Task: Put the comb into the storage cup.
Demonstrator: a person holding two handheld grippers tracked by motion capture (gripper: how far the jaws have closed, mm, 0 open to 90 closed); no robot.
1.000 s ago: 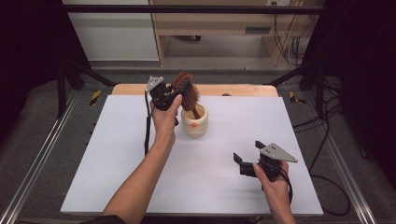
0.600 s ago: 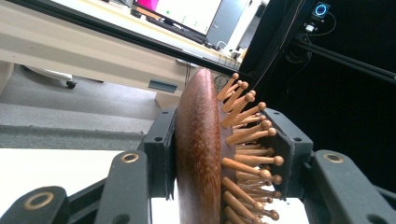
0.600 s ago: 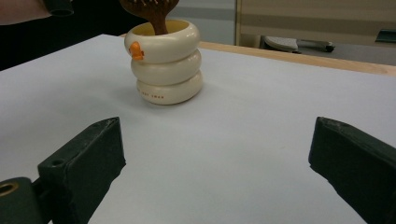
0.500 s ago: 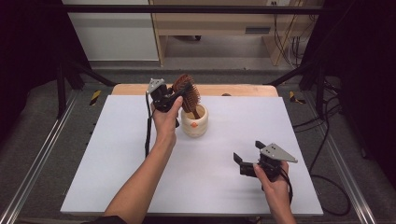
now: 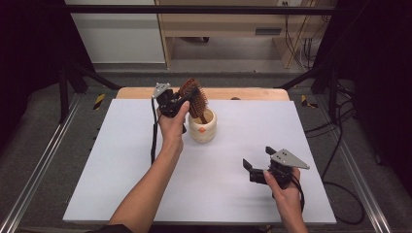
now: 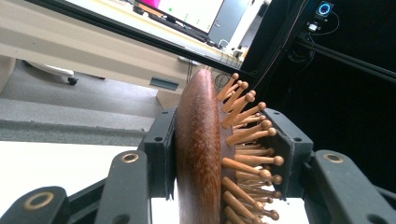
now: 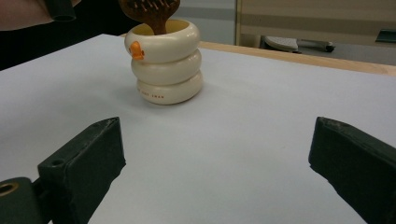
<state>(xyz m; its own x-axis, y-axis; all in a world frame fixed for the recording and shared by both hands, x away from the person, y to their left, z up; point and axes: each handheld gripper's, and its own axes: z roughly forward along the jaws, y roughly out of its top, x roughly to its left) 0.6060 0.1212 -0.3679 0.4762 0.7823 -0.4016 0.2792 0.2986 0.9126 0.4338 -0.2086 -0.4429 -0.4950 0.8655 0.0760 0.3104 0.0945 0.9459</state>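
Nothing was seen to have shifted over the last second; the wooden hairbrush [image 5: 195,97] was kept clamped in the left gripper [image 5: 180,100], its handle inside the cream holder [image 5: 202,129] near the tabletop's far edge; the right gripper [image 5: 257,158] was held wide, empty, so the placing was judged unfinished.

White table top [image 5: 121,184] bare across front and both sides, wide passage there; only obstacle is cream ringed cup [image 5: 202,128] near far middle with wooden hairbrush [image 5: 194,97] standing in it, left gripper [image 5: 176,99] clamped on brush head; right gripper [image 5: 260,162] well apart
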